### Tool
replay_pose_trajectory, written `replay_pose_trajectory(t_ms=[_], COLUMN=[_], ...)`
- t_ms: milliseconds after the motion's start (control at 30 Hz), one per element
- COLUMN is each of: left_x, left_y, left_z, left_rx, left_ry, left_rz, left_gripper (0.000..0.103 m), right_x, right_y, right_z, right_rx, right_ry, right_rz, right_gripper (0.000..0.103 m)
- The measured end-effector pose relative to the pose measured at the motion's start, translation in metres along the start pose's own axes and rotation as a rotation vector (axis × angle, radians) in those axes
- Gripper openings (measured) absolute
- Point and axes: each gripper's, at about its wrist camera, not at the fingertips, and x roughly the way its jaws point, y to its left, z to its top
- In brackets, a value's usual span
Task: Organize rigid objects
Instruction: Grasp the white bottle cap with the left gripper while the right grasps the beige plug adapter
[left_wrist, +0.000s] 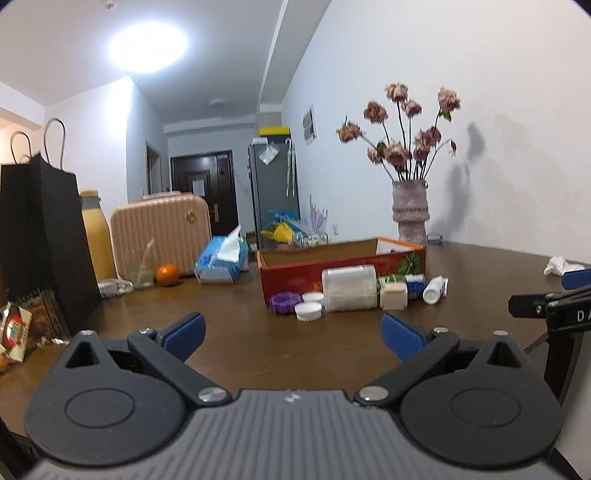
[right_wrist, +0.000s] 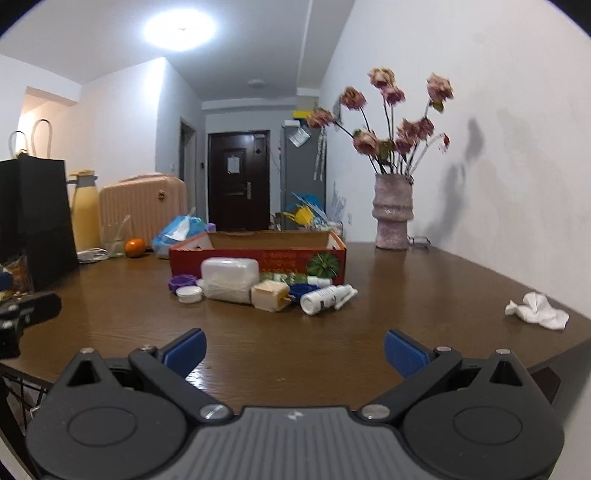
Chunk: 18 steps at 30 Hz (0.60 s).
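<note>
both claws, left gripper (left_wrist: 291, 338) and right gripper (right_wrist: 294, 350), gape empty; ahead of them the frosted white plastic box (right_wrist: 229, 279) looks light, stiff, slippery: pinch its short sides.

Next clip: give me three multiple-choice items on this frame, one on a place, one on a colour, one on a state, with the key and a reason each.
1. Where do the small items lie relative to the red cardboard box?
A. inside it
B. on the table in front of it
C. behind it

2. What colour is the ridged round lid at the left end of the row?
A. purple
B. yellow
C. black

3. How is the white spray bottle posed?
A. upright
B. lying on its side
C. held in a gripper

Key: B, the row sits on the wooden table before the box front; A, it shows purple; B, it lies flat, and left gripper and right gripper are open and empty.
</note>
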Motion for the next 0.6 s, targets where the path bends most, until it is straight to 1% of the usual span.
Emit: replay_pose_trajectory(t_ms=[133, 200, 267, 333, 433, 600], left_x=[0.028, 0.048, 0.067, 0.087, 0.120, 0.171], left_y=[0.000, 0.001, 0.001, 0.001, 0.003, 0.011], left_z=[-0.002, 0.001, 0.005, 0.009, 0.015, 0.022], left_rx=[-0.026, -0.043, -0.054, -0.052, -0.057, -0.105], left_ry=[0.063, 0.104, 0.134, 0.166, 0.202, 0.278], left_rz=[0.000, 0.002, 0.011, 0.030, 0.034, -0.007], left_gripper=[0.103, 0.103, 0.103, 0.103, 0.103, 0.102], right_x=[0.025, 0.038, 0.052, 0.068, 0.088, 0.125], right_y=[-0.007, -0.008, -0.008, -0.008, -0.007, -0.008], right_z=[0.002, 0.005, 0.009, 0.016, 0.024, 0.036], right_rx=[0.018, 0.021, 0.019, 0.015, 0.005, -0.009], right_ry=[0.039, 0.055, 0.066, 0.077, 0.080, 0.096], right_rz=[0.019, 0.039, 0.056, 0.070, 0.088, 0.089], right_gripper=[0.102, 0.101, 0.095, 0.094, 0.093, 0.092])
